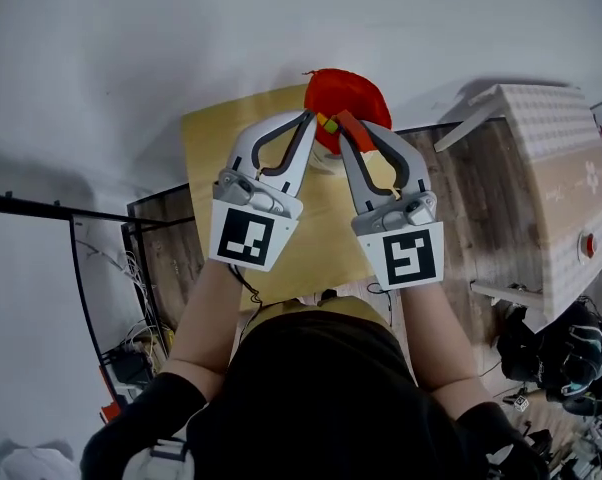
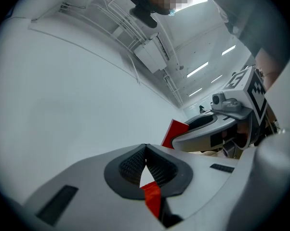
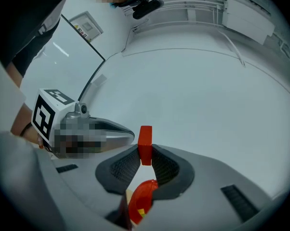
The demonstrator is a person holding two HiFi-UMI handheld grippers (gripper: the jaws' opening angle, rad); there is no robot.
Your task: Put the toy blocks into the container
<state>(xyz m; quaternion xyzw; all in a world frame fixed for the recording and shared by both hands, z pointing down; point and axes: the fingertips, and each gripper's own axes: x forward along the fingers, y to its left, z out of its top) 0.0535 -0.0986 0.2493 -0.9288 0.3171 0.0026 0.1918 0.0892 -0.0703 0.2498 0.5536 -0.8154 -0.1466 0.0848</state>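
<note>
Red toy block (image 3: 145, 139) pinched in the right hand-held gripper (image 1: 347, 119), close to the red container (image 1: 359, 92) on the table (image 1: 213, 150).
The block looks small, rigid and light. It is gripped on its flat sides at the jaw tips, where smooth faces might slip. The left hand-held gripper (image 1: 310, 118) is closed and empty.

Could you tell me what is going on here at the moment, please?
A person holds a pair of tongs in each hand above a small wooden table. The right tongs are clamped on a red toy block, held over the red container. The left tongs are shut with nothing between them, tips close beside the right pair. A yellow piece appears to lie inside the container.
</note>
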